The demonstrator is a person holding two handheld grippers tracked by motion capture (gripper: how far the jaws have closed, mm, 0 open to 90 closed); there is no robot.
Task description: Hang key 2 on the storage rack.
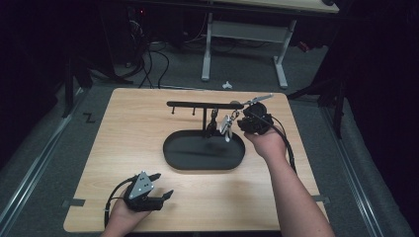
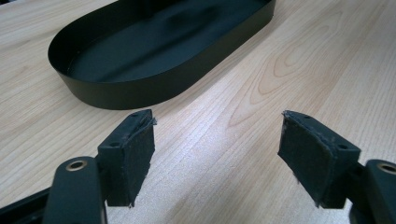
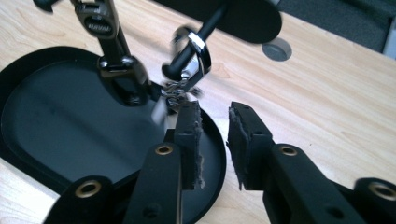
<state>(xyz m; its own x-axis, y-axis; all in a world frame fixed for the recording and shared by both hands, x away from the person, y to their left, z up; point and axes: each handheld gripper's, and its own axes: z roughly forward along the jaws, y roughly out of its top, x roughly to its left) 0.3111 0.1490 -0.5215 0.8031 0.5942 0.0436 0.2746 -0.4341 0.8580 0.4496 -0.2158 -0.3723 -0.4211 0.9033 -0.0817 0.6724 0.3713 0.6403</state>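
The key ring [image 3: 194,51] hangs from a peg of the black rack [image 1: 205,104], just right of centre in the high view and near the top centre of the right gripper view, with a small cluster of metal links and a key [image 1: 227,126] dangling below it above the black oval tray [image 1: 173,160]. The right gripper [image 3: 214,135] sits directly below and in front of this cluster; its jaws stand slightly apart with a narrow gap between the pads, and nothing is clamped between them. The left gripper [image 2: 217,154] rests at the lower left of the high view on the desk [image 1: 123,148], jaws wide apart and empty, well apart from the tray. Handling estimate: the ring and key are light, rigid metal with smooth, polished surfaces, so the pads may slip on a curved section. The assembly hangs freely and is likely to swing when touched. The recommended hold is on the flat blade of the key or across the ring's flat band, with the pads squarely on opposite faces. Lift upward and outward along the peg to clear it.
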